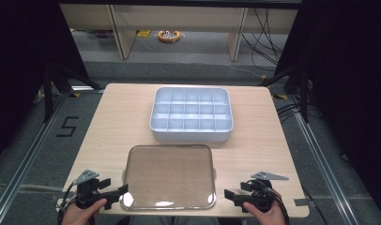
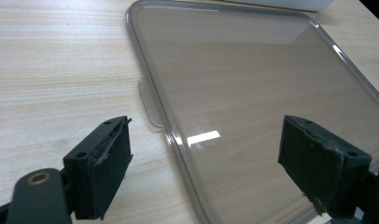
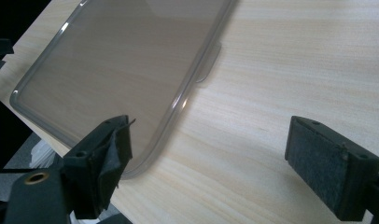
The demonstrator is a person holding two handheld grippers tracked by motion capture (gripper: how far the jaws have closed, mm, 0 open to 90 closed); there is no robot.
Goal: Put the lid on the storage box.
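The wooden worktop (image 1: 118,117) carried a white compartment tray (image 1: 192,136) at the far side and a clear lid (image 1: 168,176) lying flat near the front edge. Left claw (image 1: 120,193) and right claw (image 1: 230,197) flanked the lid, both spread, pinching nothing.

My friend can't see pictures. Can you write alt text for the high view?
A clear plastic lid lies flat on a wooden table, in front of a white divided tray. A person's left hand-held gripper and right hand-held gripper, both open, flank the lid.
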